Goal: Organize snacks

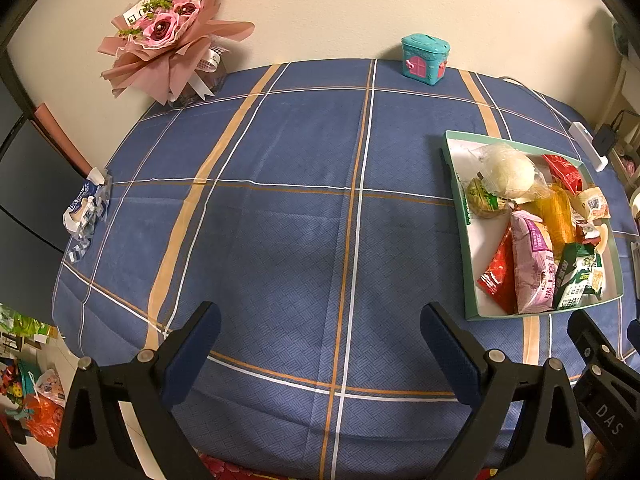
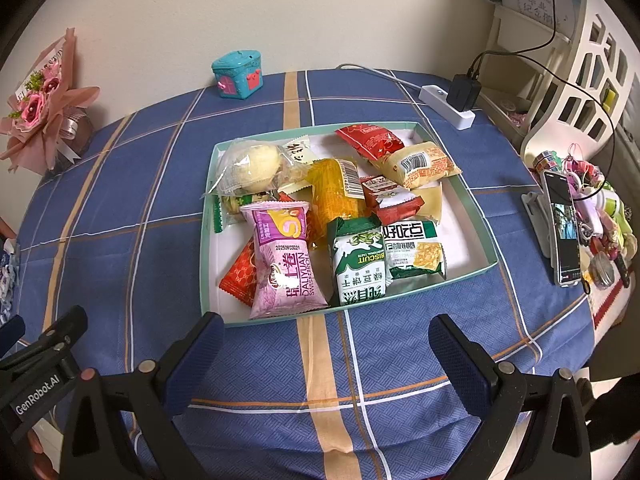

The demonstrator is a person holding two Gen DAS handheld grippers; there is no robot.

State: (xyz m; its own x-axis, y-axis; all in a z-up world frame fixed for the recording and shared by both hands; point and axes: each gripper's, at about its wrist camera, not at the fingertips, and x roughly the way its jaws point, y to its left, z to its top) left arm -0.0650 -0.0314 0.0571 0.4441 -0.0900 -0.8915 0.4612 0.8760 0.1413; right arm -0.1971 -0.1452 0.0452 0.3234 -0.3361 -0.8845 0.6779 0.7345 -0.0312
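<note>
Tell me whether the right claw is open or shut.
Open. The right claw shows its two fingers spread wide over bare tablecloth, just short of the snack tray, gripping nothing.

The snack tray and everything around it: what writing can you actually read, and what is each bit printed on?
"DALIYUAN SWISS ROLL", "20250903021": pink packet.
"BISCUIT": green-and-white packet.
"GenRobot.AI": left gripper body.
"DAS": right gripper body.
"STUDIO": bouquet wrapper.
Chinese characters on several packets; barcode digits and the phone screen are too small to read.

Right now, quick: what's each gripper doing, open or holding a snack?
Left gripper: open, holding nothing, over the bare tablecloth.
Right gripper: open, holding nothing, just short of the snack tray.
</note>
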